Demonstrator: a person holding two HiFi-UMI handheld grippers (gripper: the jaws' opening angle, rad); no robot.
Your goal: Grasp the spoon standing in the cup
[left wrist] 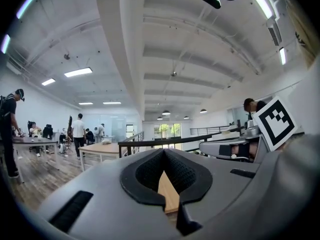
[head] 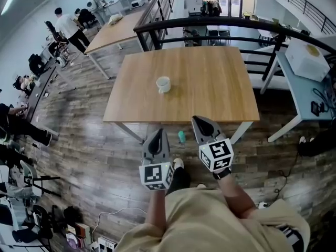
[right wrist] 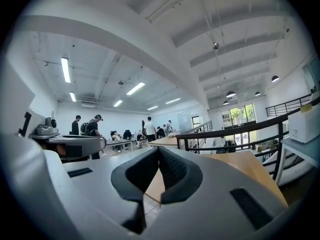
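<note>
Wide open office with a dark plank floor (head: 94, 156) surrounds a light wooden table (head: 210, 88), and a black railing (head: 210, 22) curves behind its far edge. On the table stands a white cup (head: 163, 84), left of the middle and with bare wood on all sides of it. The spoon is too small to make out at this height. Both grippers are held level in front of the near table edge, above the floor and well apart from the cup. The left gripper (head: 157, 131) has its jaws pressed together, the tips meeting, and its own view shows only a strip of table through the small gap under the tips (left wrist: 163, 152). The right gripper (head: 197, 119) is just beside it and a little nearer to the table, with its jaws also closed on nothing (right wrist: 158, 149). Some people (head: 68, 25) stand at desks far on the left side.
</note>
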